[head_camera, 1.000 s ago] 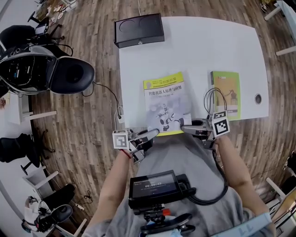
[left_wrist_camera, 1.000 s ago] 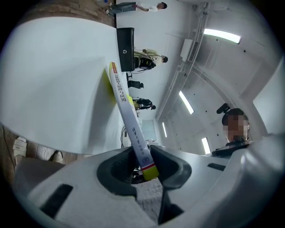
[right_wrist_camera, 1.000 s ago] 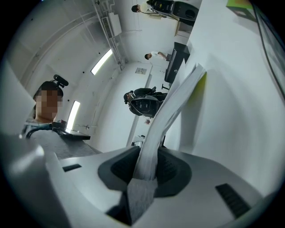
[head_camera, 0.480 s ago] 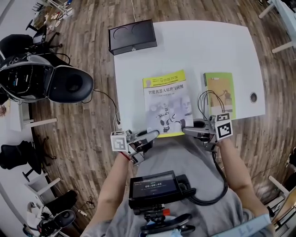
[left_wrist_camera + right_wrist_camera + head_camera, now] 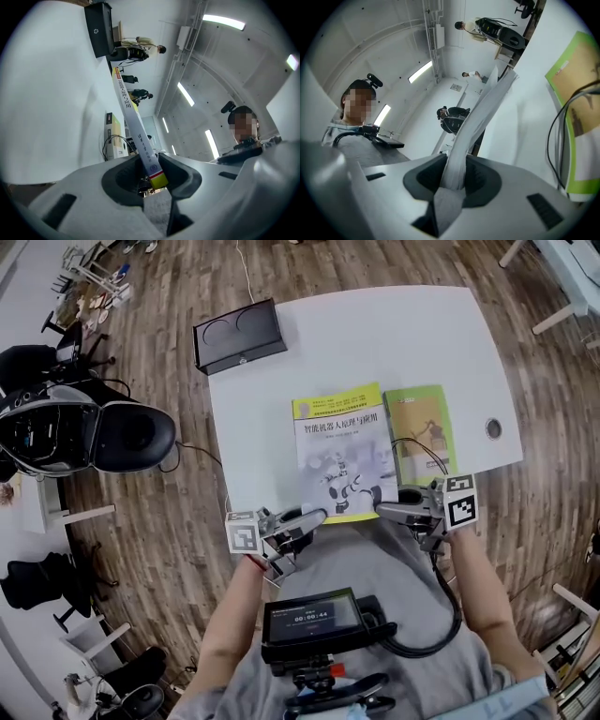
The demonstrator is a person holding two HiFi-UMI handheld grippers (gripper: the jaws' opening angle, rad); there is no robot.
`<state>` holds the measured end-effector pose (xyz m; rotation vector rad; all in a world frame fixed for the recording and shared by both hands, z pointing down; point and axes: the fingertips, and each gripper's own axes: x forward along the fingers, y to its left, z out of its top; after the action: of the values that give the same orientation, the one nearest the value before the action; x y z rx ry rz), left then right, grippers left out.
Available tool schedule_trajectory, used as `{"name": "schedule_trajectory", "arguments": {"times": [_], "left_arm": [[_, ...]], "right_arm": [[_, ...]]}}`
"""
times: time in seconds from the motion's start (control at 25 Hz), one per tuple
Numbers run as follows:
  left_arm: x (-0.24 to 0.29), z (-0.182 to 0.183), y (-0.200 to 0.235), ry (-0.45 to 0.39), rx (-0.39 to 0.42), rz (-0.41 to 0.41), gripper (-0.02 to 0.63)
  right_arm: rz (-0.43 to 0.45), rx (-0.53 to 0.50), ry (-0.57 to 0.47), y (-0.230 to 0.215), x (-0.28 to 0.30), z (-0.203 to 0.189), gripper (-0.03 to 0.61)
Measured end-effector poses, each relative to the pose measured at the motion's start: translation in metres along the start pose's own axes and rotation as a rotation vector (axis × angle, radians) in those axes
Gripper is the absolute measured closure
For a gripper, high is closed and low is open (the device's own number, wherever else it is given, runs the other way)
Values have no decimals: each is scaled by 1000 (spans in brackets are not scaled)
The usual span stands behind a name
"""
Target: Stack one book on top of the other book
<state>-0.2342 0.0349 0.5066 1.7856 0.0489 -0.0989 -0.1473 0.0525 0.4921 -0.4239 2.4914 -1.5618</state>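
Observation:
A large book with a yellow-edged cover and a robot picture (image 5: 342, 454) hangs lifted over the white table (image 5: 281, 399), held at its two near corners. My left gripper (image 5: 314, 516) is shut on its near left corner, where the spine (image 5: 136, 126) runs between the jaws. My right gripper (image 5: 382, 508) is shut on its near right corner, with the page edges (image 5: 471, 131) pinched between the jaws. A smaller green book (image 5: 422, 427) lies flat on the table right beside the large book's right edge; it shows also in the right gripper view (image 5: 576, 117).
A black box (image 5: 239, 334) sits at the table's far left corner. A round cable hole (image 5: 493, 428) is near the right edge. An office chair (image 5: 84, 432) stands on the wooden floor to the left. A black cable (image 5: 422, 451) loops over the green book.
Both grippers have carried the large book up and to the right; its right edge now meets the green book, where a strip of table lay between them before.

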Motion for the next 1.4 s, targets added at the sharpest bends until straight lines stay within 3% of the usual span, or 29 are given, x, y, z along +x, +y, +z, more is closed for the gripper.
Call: {"name": "schedule_trajectory", "arguments": {"times": [0.32, 0.92, 1.4], "left_arm": [[62, -9, -3, 51, 11, 5, 502], [183, -56, 2, -18, 22, 40, 499], [192, -78, -23, -137, 88, 87, 494]], "right_arm": [[-23, 9, -42, 1, -61, 11, 495], [23, 19, 12, -4, -192, 14, 495], [115, -8, 84, 17, -207, 10, 495]]}}
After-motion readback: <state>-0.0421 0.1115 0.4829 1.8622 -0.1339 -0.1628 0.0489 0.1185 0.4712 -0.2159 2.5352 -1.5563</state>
